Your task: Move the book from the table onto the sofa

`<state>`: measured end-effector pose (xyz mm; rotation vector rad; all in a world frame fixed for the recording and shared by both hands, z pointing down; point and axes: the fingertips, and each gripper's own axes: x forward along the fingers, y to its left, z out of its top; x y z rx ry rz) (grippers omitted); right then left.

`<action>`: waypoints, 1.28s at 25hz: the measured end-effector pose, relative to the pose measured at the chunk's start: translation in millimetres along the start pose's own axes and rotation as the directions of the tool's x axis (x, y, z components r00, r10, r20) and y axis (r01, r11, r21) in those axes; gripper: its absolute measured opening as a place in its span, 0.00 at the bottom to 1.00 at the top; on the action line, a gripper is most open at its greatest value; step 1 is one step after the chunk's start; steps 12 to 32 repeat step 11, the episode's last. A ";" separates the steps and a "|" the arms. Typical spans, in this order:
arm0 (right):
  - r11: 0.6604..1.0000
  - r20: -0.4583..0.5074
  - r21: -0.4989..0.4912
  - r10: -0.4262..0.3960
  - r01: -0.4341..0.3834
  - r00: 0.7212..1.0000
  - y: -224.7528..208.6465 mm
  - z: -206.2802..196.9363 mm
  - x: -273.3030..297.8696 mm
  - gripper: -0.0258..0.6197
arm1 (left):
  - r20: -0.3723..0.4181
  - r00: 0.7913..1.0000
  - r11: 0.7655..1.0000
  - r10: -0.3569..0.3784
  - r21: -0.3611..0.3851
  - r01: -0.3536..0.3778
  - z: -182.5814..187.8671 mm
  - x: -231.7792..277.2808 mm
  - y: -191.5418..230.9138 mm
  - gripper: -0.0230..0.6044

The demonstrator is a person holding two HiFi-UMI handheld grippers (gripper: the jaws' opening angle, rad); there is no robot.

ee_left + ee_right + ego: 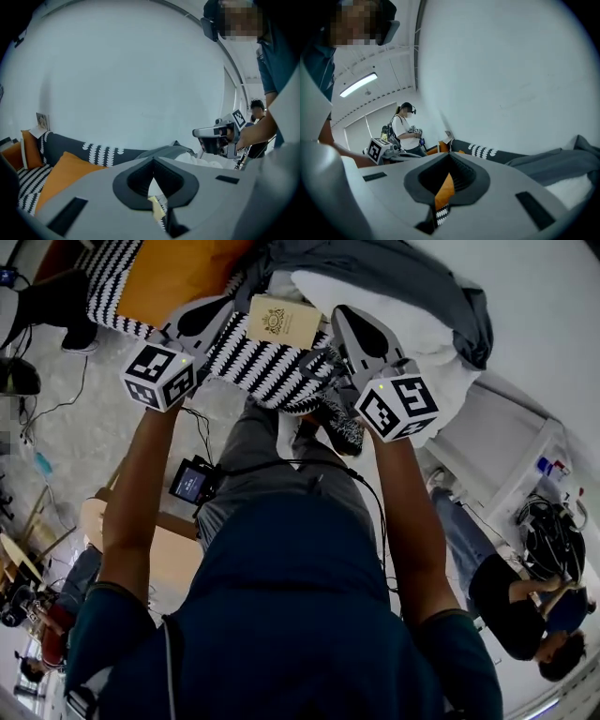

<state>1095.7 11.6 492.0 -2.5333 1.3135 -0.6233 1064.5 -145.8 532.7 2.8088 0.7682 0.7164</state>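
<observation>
We are seeing a matt paper book (283, 322) on coarse knitted cloth (265, 368), smooth-woven orange cushion (178, 277) at ten o'clock.

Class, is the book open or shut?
Shut: the book lies flat, cover up, on the striped cushion, with no pages showing.

Head cam: we look steeply down over our own torso (281, 615). The left gripper (220, 310) and right gripper (339, 317) sit near the frame top, close to the lens, with the sofa (272, 367) just past them.

Left gripper view: we sit right behind its jaws, facing roughly level across the sofa to the white wall (140, 70). The right gripper shows at right, near.

Right gripper view: same mount, mirrored, with the left gripper at left.

All three share the sofa's striped cover, the orange cushion (178, 277) and the grey blanket (394, 277).
</observation>
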 end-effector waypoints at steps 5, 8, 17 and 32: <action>0.996 0.057 -0.071 0.057 -0.053 0.997 23.1 42.5 -33.7 0.06 | 0.018 1.000 0.999 0.023 0.038 -0.023 22.8 -14.1 -14.2 0.04; 0.992 0.072 -0.103 0.078 -0.071 0.994 48.3 83.5 -54.5 0.06 | 0.013 0.999 0.998 0.041 0.041 -0.041 48.6 -34.9 -21.2 0.04; 0.992 0.059 -0.109 0.076 -0.069 0.995 73.7 123.7 -75.9 0.06 | -0.019 0.999 0.999 0.050 0.020 -0.049 71.8 -60.1 -28.6 0.04; 0.992 0.059 -0.109 0.076 -0.069 0.995 73.7 123.7 -75.9 0.06 | -0.019 0.999 0.999 0.050 0.020 -0.049 71.8 -60.1 -28.6 0.04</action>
